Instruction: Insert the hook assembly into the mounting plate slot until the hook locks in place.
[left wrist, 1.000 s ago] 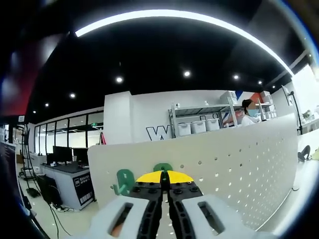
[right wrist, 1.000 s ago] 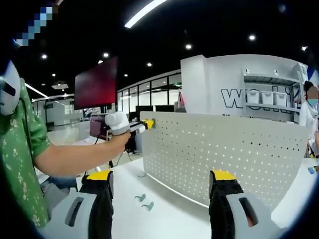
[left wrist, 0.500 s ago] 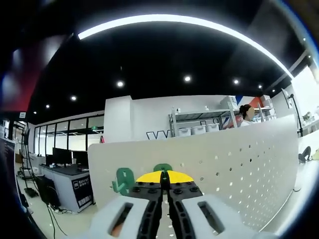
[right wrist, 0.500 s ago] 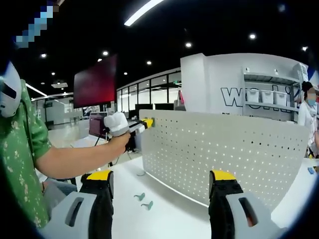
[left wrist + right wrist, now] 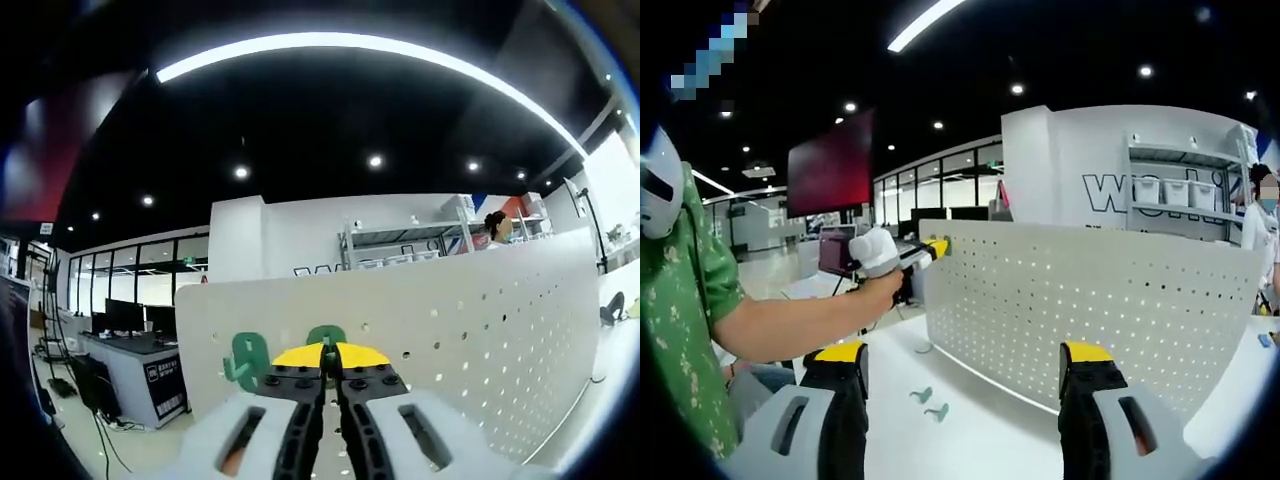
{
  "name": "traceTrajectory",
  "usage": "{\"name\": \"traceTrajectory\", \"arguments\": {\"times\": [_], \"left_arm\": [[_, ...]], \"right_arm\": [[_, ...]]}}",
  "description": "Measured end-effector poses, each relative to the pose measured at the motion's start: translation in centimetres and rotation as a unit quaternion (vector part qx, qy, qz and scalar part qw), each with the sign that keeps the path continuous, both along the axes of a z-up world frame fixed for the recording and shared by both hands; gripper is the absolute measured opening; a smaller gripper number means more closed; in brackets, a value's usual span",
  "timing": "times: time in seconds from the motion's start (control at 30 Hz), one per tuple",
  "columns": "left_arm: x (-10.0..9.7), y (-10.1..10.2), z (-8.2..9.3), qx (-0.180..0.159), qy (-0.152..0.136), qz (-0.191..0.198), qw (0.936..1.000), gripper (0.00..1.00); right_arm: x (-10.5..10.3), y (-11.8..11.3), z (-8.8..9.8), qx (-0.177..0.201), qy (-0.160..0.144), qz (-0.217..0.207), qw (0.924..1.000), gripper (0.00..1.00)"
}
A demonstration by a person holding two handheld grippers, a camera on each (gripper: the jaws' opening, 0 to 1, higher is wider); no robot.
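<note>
In the left gripper view, the left gripper (image 5: 331, 362) has its yellow-tipped jaws pressed together on a green hook (image 5: 326, 336), whose rounded top peeks above the tips right against the white pegboard (image 5: 470, 330). A second green hook (image 5: 246, 362) sits on the board just beside it, toward the board's near edge; whether it is fully seated I cannot tell.

In the right gripper view, the right gripper (image 5: 965, 385) has its jaws spread wide and holds nothing, low over the white counter (image 5: 980, 440). Two spare green hooks (image 5: 929, 404) lie on the counter between the jaws, in front of the board's foot. Beyond them the pegboard stands upright, and the person's hand (image 5: 880, 290) brings the left gripper to its upper near corner.

The step in hand looks like pressing the held hook into a slot near the board's top edge. To do it well, I would keep the hook's prongs square to the holes, push straight in and then down so it catches, and keep the grip firm until it stops wobbling. The freestanding board may tip or slide under the push, so the free right gripper could steady it.

In the distance are shelving with bins and an office.
</note>
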State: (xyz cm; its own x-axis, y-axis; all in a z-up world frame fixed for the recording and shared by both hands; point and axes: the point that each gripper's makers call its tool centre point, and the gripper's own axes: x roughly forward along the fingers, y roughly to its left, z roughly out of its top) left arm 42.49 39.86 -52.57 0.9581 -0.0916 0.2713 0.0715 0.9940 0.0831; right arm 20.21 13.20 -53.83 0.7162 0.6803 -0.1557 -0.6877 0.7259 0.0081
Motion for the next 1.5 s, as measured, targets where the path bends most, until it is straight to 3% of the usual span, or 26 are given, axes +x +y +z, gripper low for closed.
{"name": "traceTrajectory", "arguments": {"times": [0.1, 0.53, 0.97, 1.5], "left_arm": [[0.1, -0.1, -0.8, 0.0, 0.017, -0.002, 0.9999, 0.03], [-0.2, -0.4, -1.5, -0.002, 0.034, -0.01, 0.9994, 0.02], [-1.2, -1.0, -1.9, -0.018, 0.049, -0.028, 0.9982, 0.14], [-2.7, -1.7, -1.7, -0.01, 0.061, -0.048, 0.997, 0.25]], "right_arm": [[0.0, -0.1, 0.1, 0.001, -0.001, -0.001, 1.0, 0.79], [-0.2, -0.1, 0.1, 0.006, 0.0, 0.0, 1.0, 0.79], [-0.6, 0.3, 0.2, 0.009, -0.002, 0.007, 0.9999, 0.79], [-1.4, 0.8, 0.5, 0.012, -0.006, 0.017, 0.9998, 0.79]]}}
